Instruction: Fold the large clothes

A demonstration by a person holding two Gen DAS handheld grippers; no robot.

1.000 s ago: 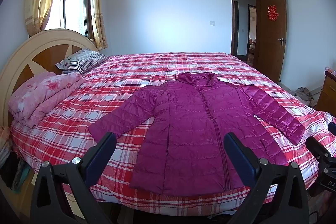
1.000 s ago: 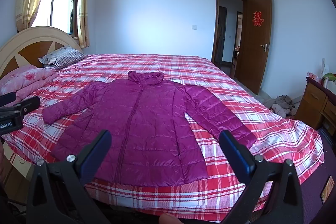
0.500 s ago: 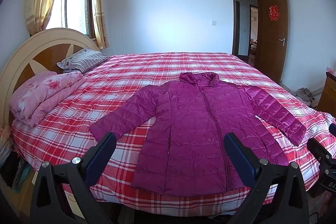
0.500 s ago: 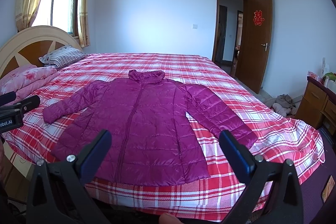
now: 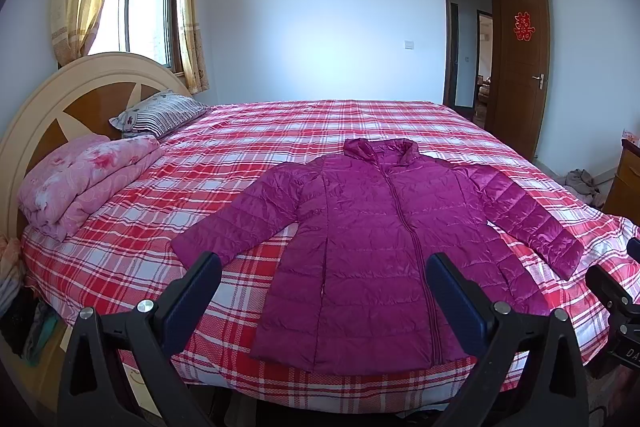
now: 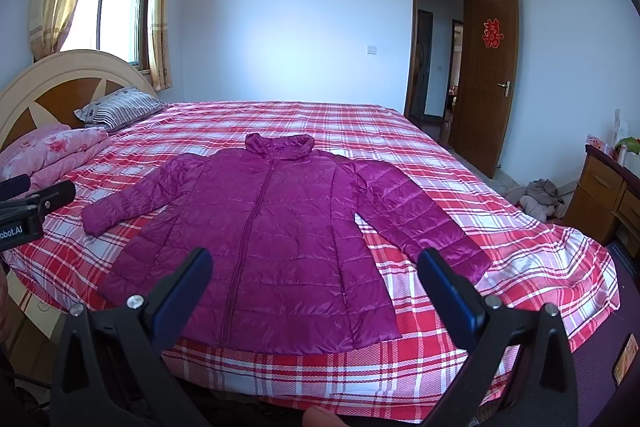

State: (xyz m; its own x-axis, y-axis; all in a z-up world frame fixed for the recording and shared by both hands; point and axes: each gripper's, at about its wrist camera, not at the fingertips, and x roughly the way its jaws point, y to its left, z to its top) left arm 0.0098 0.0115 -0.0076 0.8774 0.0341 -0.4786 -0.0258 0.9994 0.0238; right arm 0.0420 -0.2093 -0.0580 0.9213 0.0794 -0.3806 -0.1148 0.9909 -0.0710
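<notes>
A magenta quilted down jacket [image 5: 376, 247] lies flat and zipped on the red plaid bed [image 5: 280, 131], collar away from me, both sleeves spread out to the sides. It also shows in the right wrist view [image 6: 264, 251]. My left gripper [image 5: 324, 279] is open and empty, held in the air before the bed's near edge, in front of the jacket's hem. My right gripper [image 6: 316, 275] is open and empty too, off the bed's near edge. Each gripper shows at the edge of the other's view.
A folded pink floral quilt [image 5: 84, 179] and a striped pillow [image 5: 160, 113] lie by the wooden headboard [image 5: 68, 99] at the left. An open brown door [image 6: 492, 79], a wooden dresser [image 6: 604, 195] and a heap of clothes [image 6: 536, 197] on the floor are at the right.
Both views have shifted very slightly; the jacket and both open grippers stand as before.
</notes>
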